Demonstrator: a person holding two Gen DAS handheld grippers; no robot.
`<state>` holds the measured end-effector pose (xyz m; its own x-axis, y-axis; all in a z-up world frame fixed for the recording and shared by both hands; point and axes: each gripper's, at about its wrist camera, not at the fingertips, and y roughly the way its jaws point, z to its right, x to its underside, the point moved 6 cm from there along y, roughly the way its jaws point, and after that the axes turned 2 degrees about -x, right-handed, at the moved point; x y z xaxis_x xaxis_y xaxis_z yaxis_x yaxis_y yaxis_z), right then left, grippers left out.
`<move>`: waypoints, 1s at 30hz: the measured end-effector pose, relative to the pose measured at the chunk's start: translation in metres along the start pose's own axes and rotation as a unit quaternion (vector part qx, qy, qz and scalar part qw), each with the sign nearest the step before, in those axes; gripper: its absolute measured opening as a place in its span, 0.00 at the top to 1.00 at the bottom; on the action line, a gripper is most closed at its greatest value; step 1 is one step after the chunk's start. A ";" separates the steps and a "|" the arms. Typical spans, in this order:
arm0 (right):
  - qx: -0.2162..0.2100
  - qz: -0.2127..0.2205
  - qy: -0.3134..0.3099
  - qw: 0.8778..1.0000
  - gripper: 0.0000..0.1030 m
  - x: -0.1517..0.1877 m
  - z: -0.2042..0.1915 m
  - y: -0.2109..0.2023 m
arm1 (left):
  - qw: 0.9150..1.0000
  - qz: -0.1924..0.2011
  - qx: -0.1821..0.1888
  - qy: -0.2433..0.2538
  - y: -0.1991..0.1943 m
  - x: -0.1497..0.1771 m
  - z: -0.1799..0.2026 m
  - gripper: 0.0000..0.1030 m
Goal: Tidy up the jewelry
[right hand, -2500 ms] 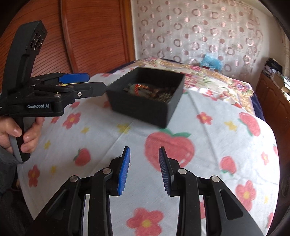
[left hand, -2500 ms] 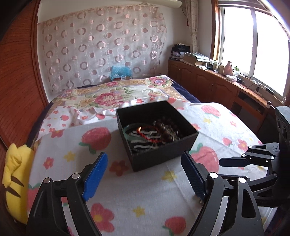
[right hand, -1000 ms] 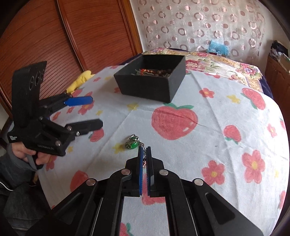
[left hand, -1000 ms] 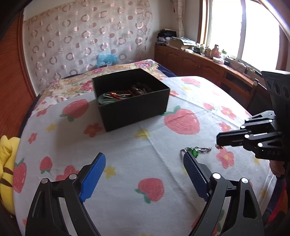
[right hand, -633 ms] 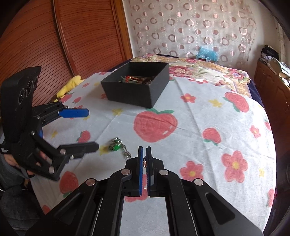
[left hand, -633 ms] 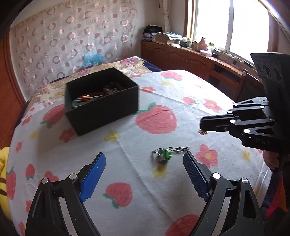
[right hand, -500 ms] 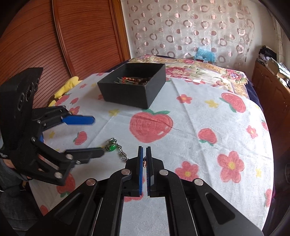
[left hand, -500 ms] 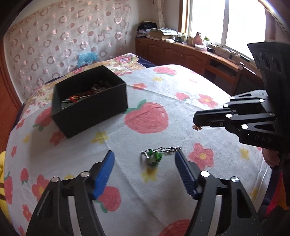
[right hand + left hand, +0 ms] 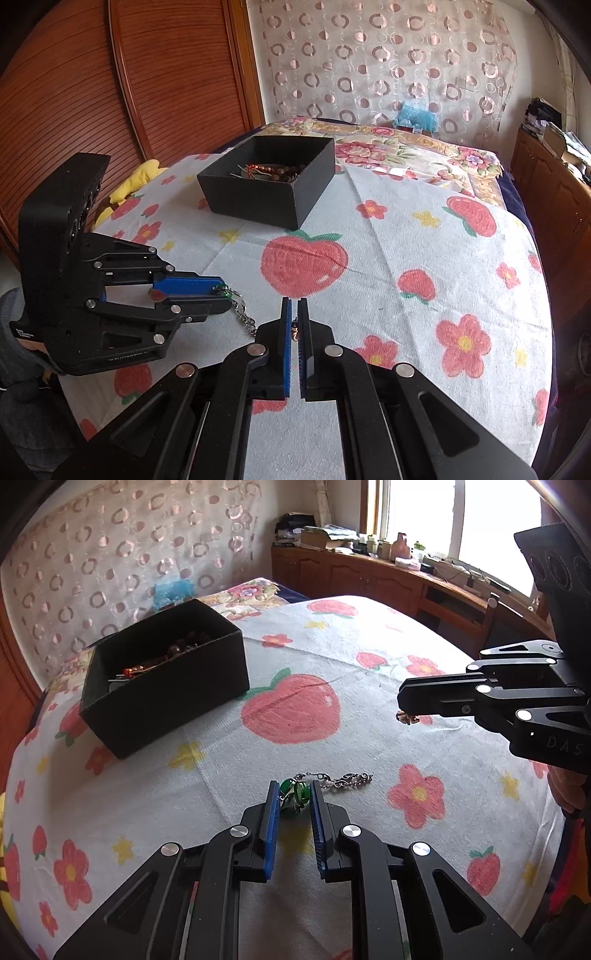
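Note:
A green bead pendant (image 9: 293, 794) on a silver chain (image 9: 345, 779) lies on the strawberry-print cloth. My left gripper (image 9: 293, 790) is down at the cloth, and its jaws are closing, with the blue pads touching both sides of the bead. In the right wrist view the left gripper (image 9: 221, 295) shows the chain (image 9: 243, 319) trailing from its tip. My right gripper (image 9: 294, 301) is shut on a small copper trinket (image 9: 294, 330), held above the cloth. The same trinket (image 9: 405, 717) hangs from the right gripper (image 9: 402, 701). The black box (image 9: 166, 698) behind holds beads and bracelets (image 9: 181, 646).
The black box (image 9: 251, 195) stands at the far side of the cloth. A yellow plush (image 9: 136, 177) lies at the bed's left edge by wooden sliding doors (image 9: 110, 92). A wooden cabinet (image 9: 369, 576) runs under the window on the right.
My left gripper has moved over to the green pendant and its jaws have narrowed from wide open to the bead's sides. The right gripper stays shut on the trinket.

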<state>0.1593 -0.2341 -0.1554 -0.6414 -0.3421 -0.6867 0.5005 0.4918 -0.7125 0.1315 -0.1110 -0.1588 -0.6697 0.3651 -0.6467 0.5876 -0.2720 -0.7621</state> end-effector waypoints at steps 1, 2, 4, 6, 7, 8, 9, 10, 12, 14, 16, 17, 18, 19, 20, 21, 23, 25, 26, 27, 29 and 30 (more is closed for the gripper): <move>0.000 0.000 0.000 1.000 0.96 -0.001 0.000 0.000 | 1.000 0.004 -0.002 -0.001 -0.002 0.000 -0.001 0.86; 0.000 0.000 -0.001 1.000 0.96 -0.002 0.000 0.000 | 1.000 0.009 -0.005 -0.004 -0.004 -0.002 -0.003 0.86; 0.001 0.001 -0.002 1.000 0.96 -0.004 -0.001 0.001 | 1.000 0.020 -0.007 -0.011 -0.011 -0.006 -0.008 0.86; 0.001 0.002 -0.004 1.000 0.96 -0.007 -0.002 0.001 | 0.999 0.033 -0.010 -0.018 -0.020 -0.010 -0.013 0.86; 0.002 0.004 -0.005 1.000 0.96 -0.010 -0.002 0.001 | 0.999 0.039 -0.013 -0.020 -0.025 -0.012 -0.017 0.86; 0.002 0.006 -0.006 1.000 0.96 -0.012 -0.003 0.001 | 0.999 0.045 -0.016 -0.022 -0.030 -0.016 -0.021 0.86; 0.002 0.009 -0.007 1.000 0.96 -0.016 -0.003 0.001 | 0.998 0.051 -0.019 -0.025 -0.034 -0.018 -0.024 0.86; 0.003 0.012 -0.009 1.000 0.96 -0.020 -0.004 0.001 | 0.998 0.057 -0.022 -0.028 -0.040 -0.022 -0.028 0.86; 0.003 0.020 -0.011 1.000 0.96 -0.031 -0.006 0.001 | 0.997 0.071 -0.028 -0.033 -0.050 -0.029 -0.036 0.86; 0.005 0.027 -0.014 1.000 0.96 -0.042 -0.007 0.003 | 0.995 0.081 -0.035 -0.036 -0.058 -0.036 -0.044 0.86; 0.008 0.032 -0.016 0.999 0.96 -0.053 -0.007 0.005 | 0.994 0.089 -0.041 -0.041 -0.064 -0.043 -0.053 0.86; 0.010 0.035 -0.019 0.999 0.96 -0.060 -0.008 0.007 | 0.994 0.093 -0.044 -0.044 -0.067 -0.047 -0.058 0.86; 0.011 0.036 -0.020 0.999 0.96 -0.065 -0.009 0.009 | 0.993 0.096 -0.048 -0.047 -0.069 -0.051 -0.062 0.86; 0.013 0.038 -0.021 0.999 0.96 -0.071 -0.009 0.012 | 0.993 0.099 -0.050 -0.049 -0.071 -0.053 -0.067 0.86; 0.014 0.039 -0.021 0.999 0.96 -0.076 -0.009 0.014 | 0.992 0.101 -0.053 -0.050 -0.073 -0.056 -0.070 0.86; 0.014 0.039 -0.021 0.999 0.96 -0.082 -0.009 0.017 | 0.992 0.104 -0.056 -0.052 -0.075 -0.060 -0.074 0.86; 0.011 0.039 -0.018 0.999 0.96 -0.091 -0.009 0.023 | 0.991 0.109 -0.063 -0.054 -0.078 -0.067 -0.081 0.86; 0.008 0.040 -0.016 0.999 0.96 -0.103 -0.009 0.031 | 0.990 0.113 -0.068 -0.056 -0.080 -0.072 -0.087 0.86; 0.007 0.040 -0.016 0.999 0.96 -0.108 -0.009 0.034 | 0.989 0.114 -0.071 -0.057 -0.080 -0.075 -0.091 0.86; 0.007 0.041 -0.015 0.999 0.96 -0.112 -0.009 0.036 | 0.989 0.115 -0.075 -0.059 -0.080 -0.077 -0.094 0.86; 0.005 0.041 -0.015 0.999 0.96 -0.120 -0.010 0.042 | 0.988 0.116 -0.079 -0.064 -0.080 -0.082 -0.100 0.86; 0.005 0.040 -0.014 0.999 0.96 -0.125 -0.010 0.046 | 0.988 0.117 -0.081 -0.066 -0.081 -0.085 -0.103 0.86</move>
<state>0.2567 -0.1611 -0.1005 -0.5827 -0.3233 -0.7456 0.5555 0.5112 -0.6558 0.1882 -0.0281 -0.0388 -0.5543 0.1863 -0.8112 0.7911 -0.1850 -0.5830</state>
